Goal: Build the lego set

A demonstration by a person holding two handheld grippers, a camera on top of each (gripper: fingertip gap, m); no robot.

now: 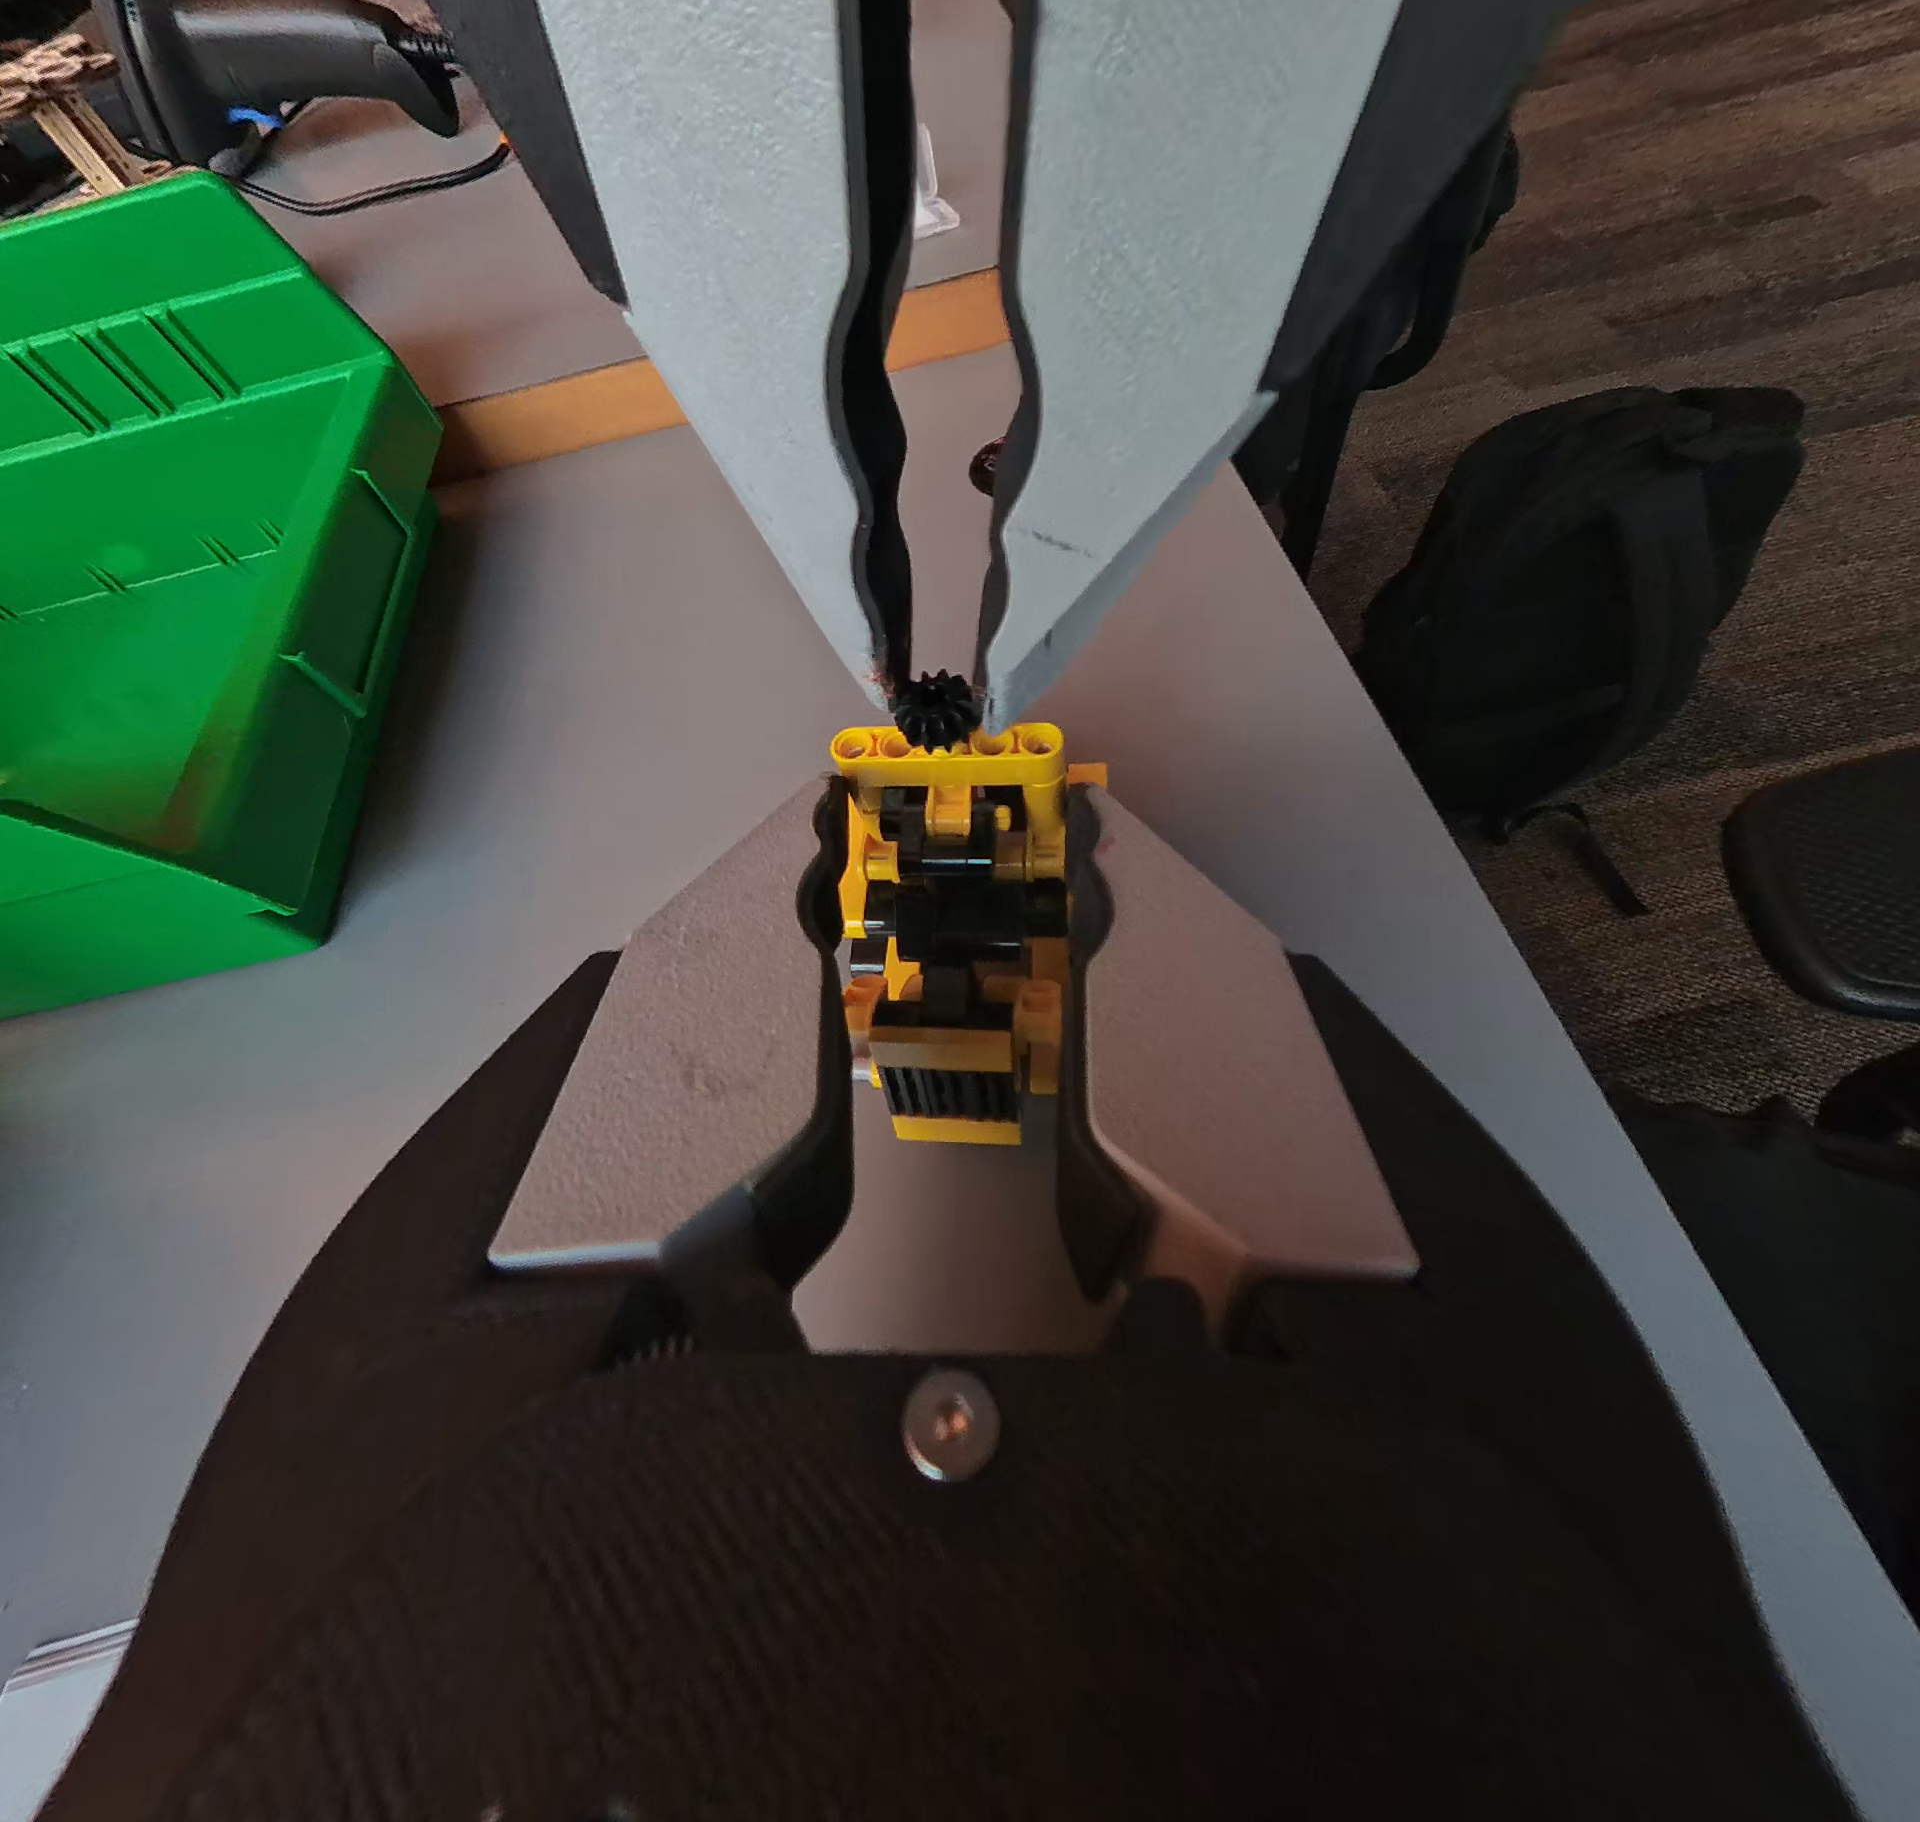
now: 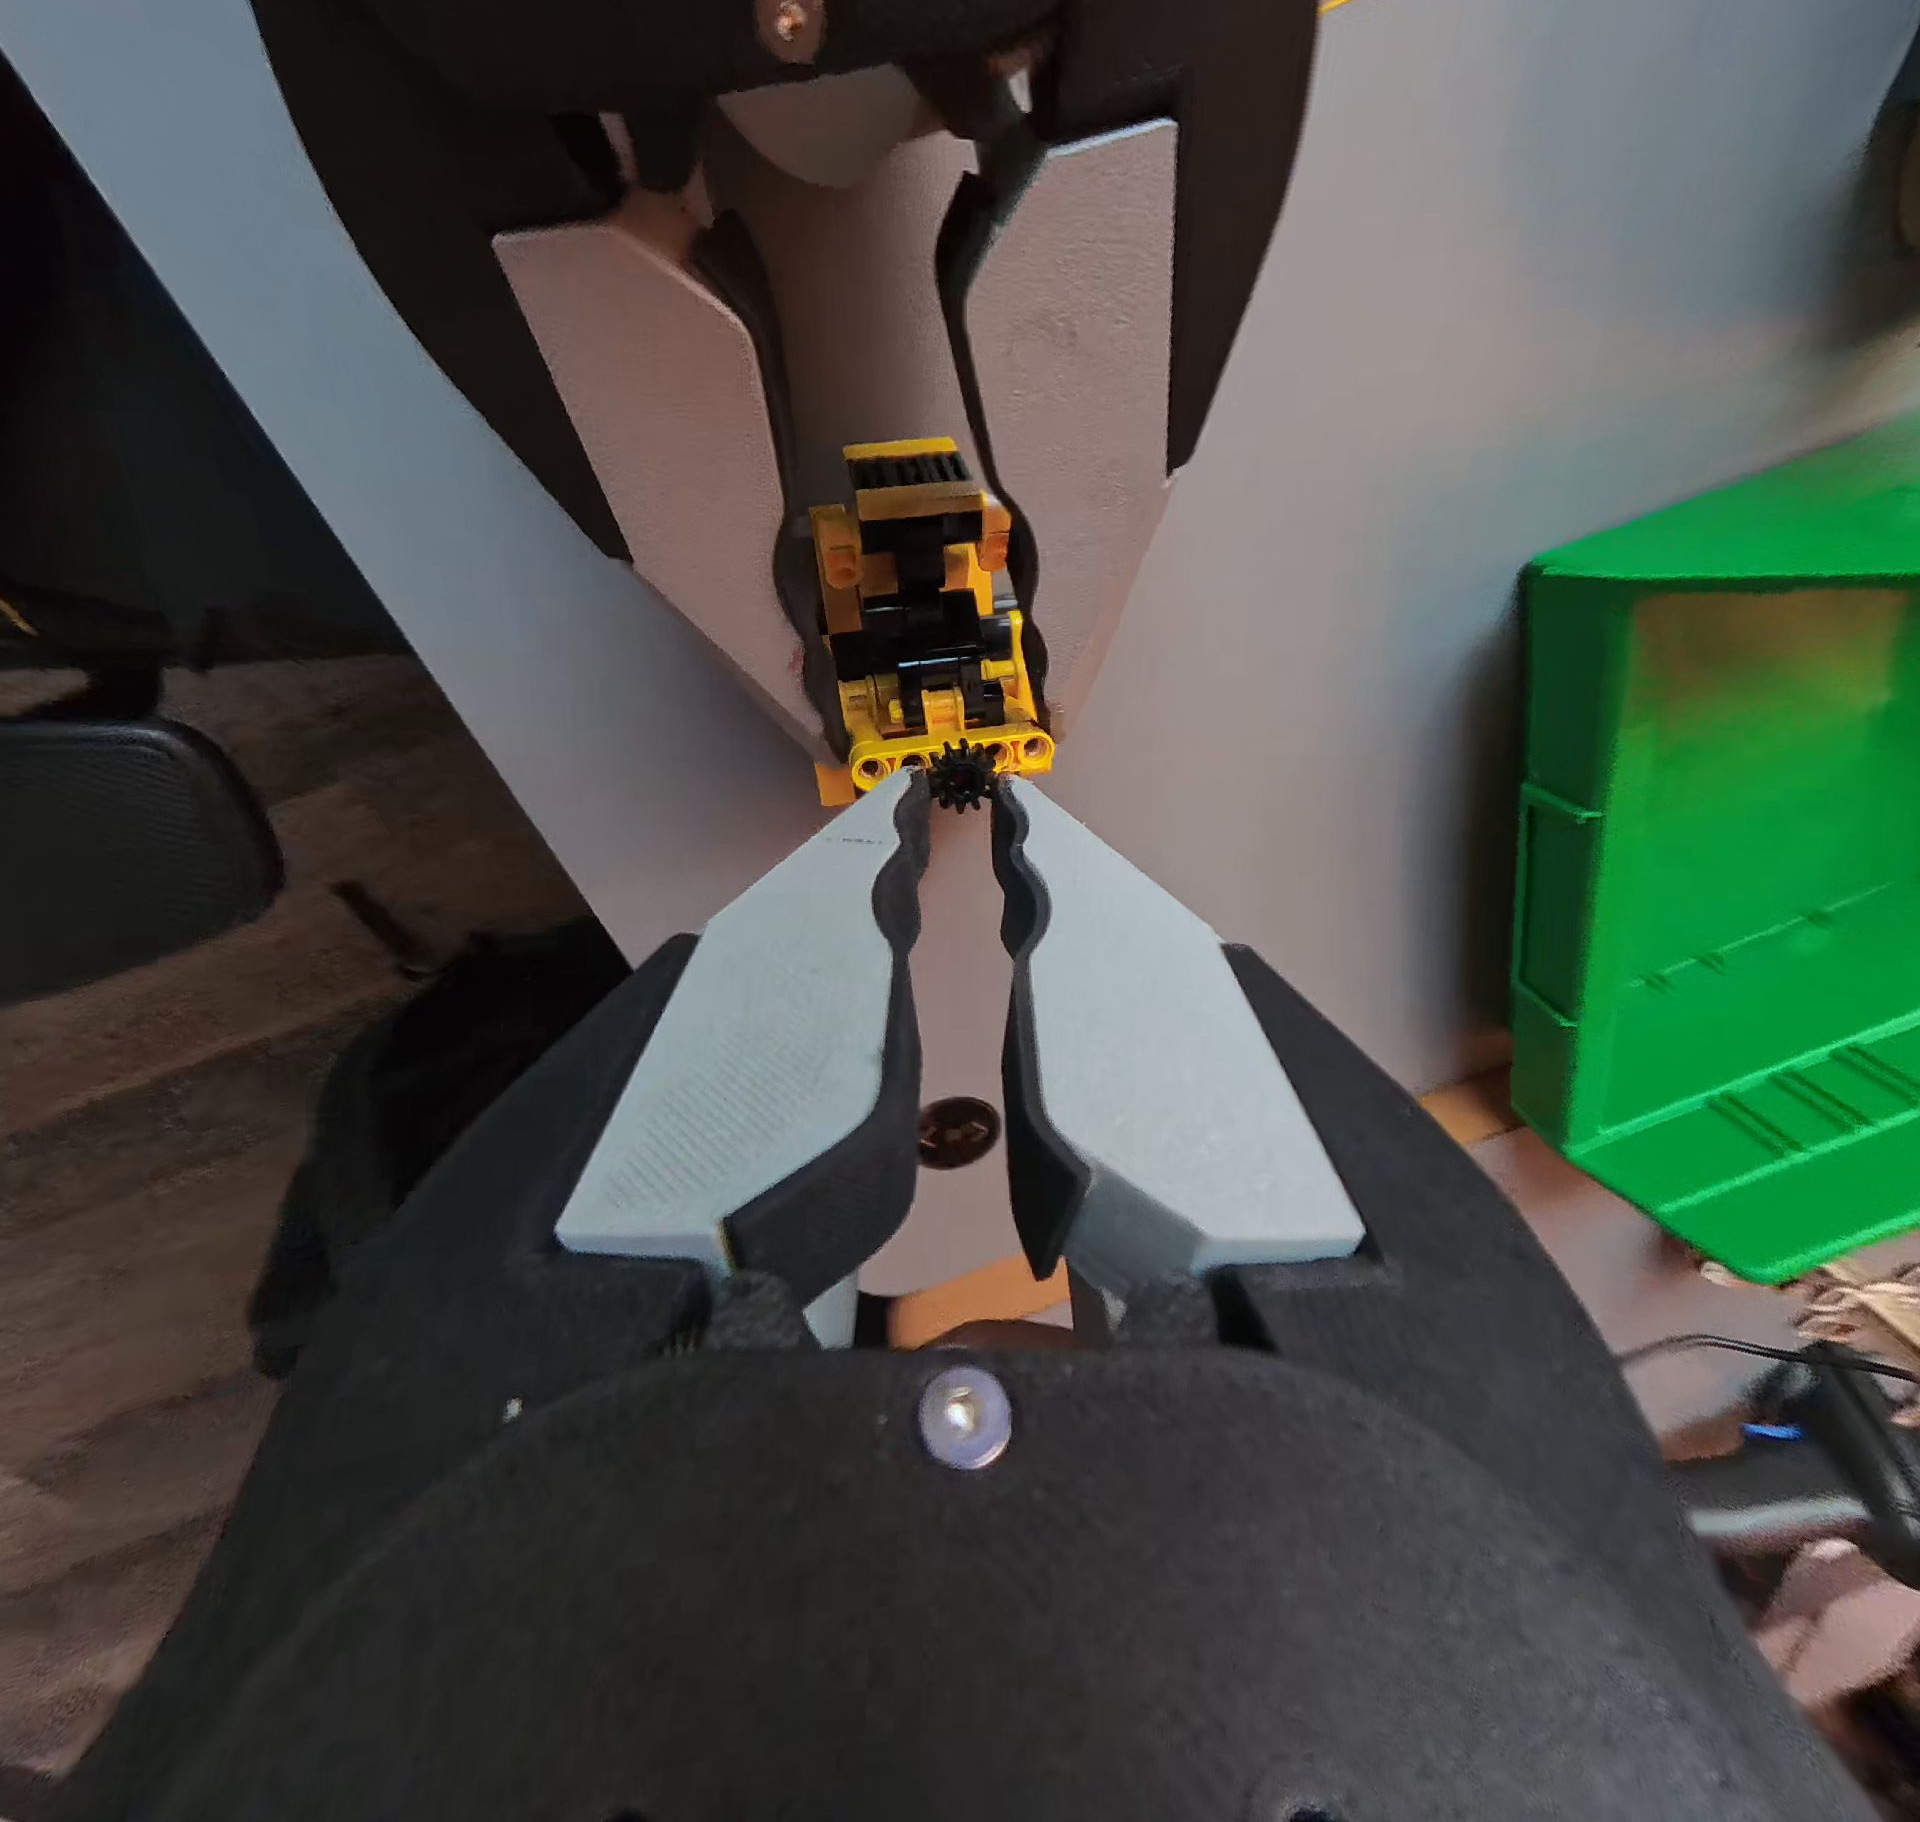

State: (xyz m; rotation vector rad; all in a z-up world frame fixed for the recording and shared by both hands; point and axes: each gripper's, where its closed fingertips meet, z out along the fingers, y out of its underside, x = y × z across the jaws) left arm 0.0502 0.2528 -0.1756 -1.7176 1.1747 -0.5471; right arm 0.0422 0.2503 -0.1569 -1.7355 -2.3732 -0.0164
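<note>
Gear pinched in my right gripper, touching the model's yellow beam. My left gripper clamps the model, bin off left.

A smooth grey table fills the middle; at right, brown carpet floor holds a black cloth backpack.

Green bin blocks the table's left side | bare tabletop lies open between bin and grippers | table edge drops off right toward backpack
</note>
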